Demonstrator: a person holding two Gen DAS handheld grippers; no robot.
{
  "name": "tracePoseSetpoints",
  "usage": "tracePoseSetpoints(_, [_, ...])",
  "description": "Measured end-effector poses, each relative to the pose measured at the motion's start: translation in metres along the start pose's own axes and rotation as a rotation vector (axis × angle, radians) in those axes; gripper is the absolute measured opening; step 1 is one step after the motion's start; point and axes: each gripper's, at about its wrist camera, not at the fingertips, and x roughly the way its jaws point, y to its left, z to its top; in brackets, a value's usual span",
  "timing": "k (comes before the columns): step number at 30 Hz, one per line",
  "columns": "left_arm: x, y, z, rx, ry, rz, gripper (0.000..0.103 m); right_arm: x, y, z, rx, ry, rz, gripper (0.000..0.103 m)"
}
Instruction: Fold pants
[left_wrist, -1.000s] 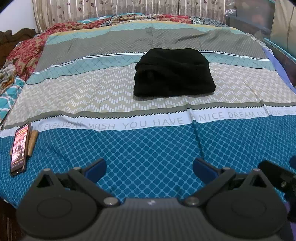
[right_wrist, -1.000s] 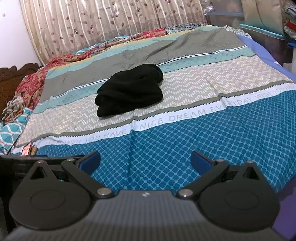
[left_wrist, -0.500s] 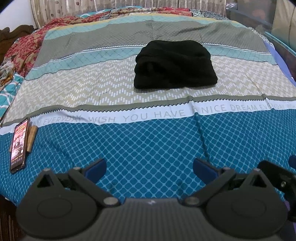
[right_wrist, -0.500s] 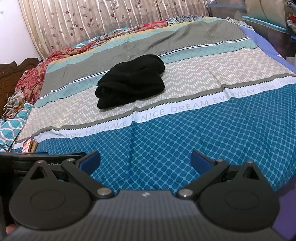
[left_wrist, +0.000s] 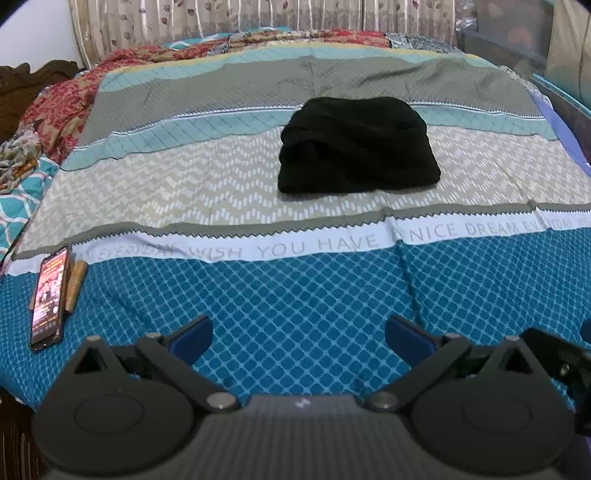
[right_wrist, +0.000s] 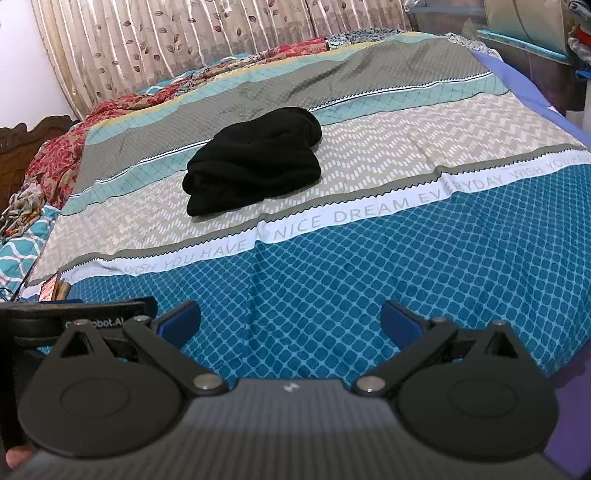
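Note:
Black pants (left_wrist: 356, 146) lie folded in a compact bundle on the beige zigzag band of the bedspread, far ahead of both grippers; they also show in the right wrist view (right_wrist: 255, 170). My left gripper (left_wrist: 298, 338) is open and empty, held over the blue patterned strip near the bed's front edge. My right gripper (right_wrist: 290, 323) is open and empty too, over the same blue strip, to the right of the left one. Part of the left gripper's body (right_wrist: 74, 317) shows at the left of the right wrist view.
A phone (left_wrist: 48, 295) with a lit screen and a brown stick-like object (left_wrist: 75, 284) lie at the bed's left front. Crumpled red and patterned cloths (left_wrist: 55, 110) lie at the far left. A curtain (right_wrist: 184, 40) hangs behind the bed. Furniture (right_wrist: 546, 48) stands along the right side.
Both views tilted down and then back up a little; the pants bundle has not moved. Both grippers stay open and empty.

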Motion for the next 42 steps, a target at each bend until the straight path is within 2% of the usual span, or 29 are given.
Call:
tracePoseSetpoints(7, [-0.005, -0.001, 0.000, 0.023, -0.049, 0.063, 0.103, 0.000, 0.004, 0.001, -0.041, -0.008, -0.019, 0.103])
tracePoseSetpoints(15, [-0.003, 0.000, 0.000, 0.026, -0.044, 0.081, 0.103, -0.003, 0.005, 0.001, -0.048, -0.032, -0.034, 0.103])
tracePoseSetpoints(23, [-0.004, 0.001, -0.002, 0.021, -0.028, 0.077, 0.103, -0.003, 0.006, 0.001, -0.044, -0.038, -0.036, 0.103])
tracePoseSetpoints(28, [-0.010, 0.000, -0.001, 0.027, -0.053, 0.060, 0.103, -0.007, 0.007, 0.002, -0.045, -0.057, -0.037, 0.103])
tracePoseSetpoints(42, [-0.030, -0.011, 0.025, 0.042, -0.084, 0.027, 0.103, -0.021, 0.007, 0.014, -0.067, -0.148, -0.041, 0.103])
